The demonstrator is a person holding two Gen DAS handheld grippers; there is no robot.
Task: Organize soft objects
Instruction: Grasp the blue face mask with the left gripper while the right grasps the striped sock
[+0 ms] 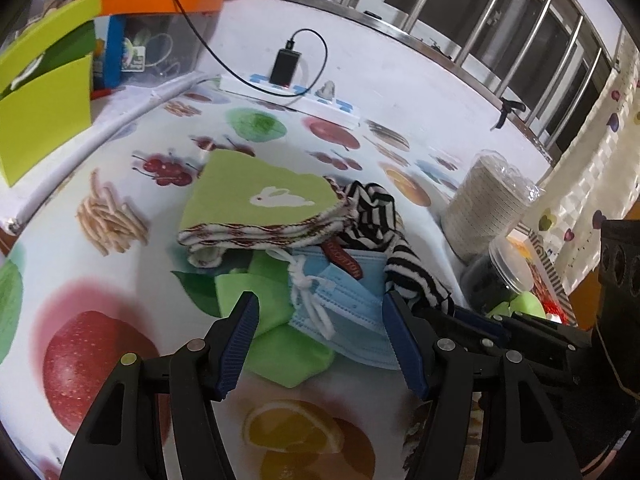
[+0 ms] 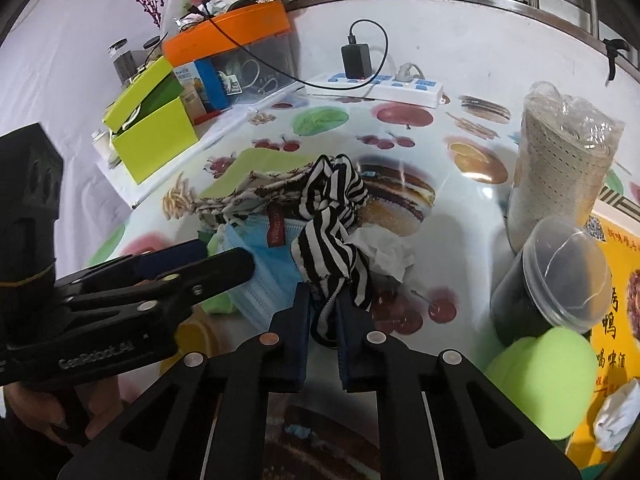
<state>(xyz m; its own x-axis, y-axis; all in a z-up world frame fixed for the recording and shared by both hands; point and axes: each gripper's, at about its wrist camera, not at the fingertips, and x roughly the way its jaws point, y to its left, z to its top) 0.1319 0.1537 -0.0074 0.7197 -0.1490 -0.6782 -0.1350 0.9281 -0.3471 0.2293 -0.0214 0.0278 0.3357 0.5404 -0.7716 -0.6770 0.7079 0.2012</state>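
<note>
A heap of soft things lies on the fruit-print tablecloth (image 1: pixel 120 280). It holds a folded green towel with a white rabbit (image 1: pixel 260 196), a black-and-white striped cloth (image 2: pixel 332 216), a blue face mask (image 1: pixel 348 308) and a light green cloth (image 1: pixel 276 320). My left gripper (image 1: pixel 320 304) is open, its fingers standing either side of the mask and touching nothing. My right gripper (image 2: pixel 324 308) is shut on the lower end of the striped cloth. A crumpled white tissue (image 2: pixel 384 252) lies just right of that cloth.
A wrapped stack of paper cups (image 2: pixel 560 160) and a dark jar with a clear lid (image 2: pixel 548 280) stand at the right, with a green soft ball (image 2: pixel 540 376) below them. A lime box (image 2: pixel 156 132), an orange-lidded bin (image 2: pixel 232 28) and a power strip (image 2: pixel 380 84) line the back.
</note>
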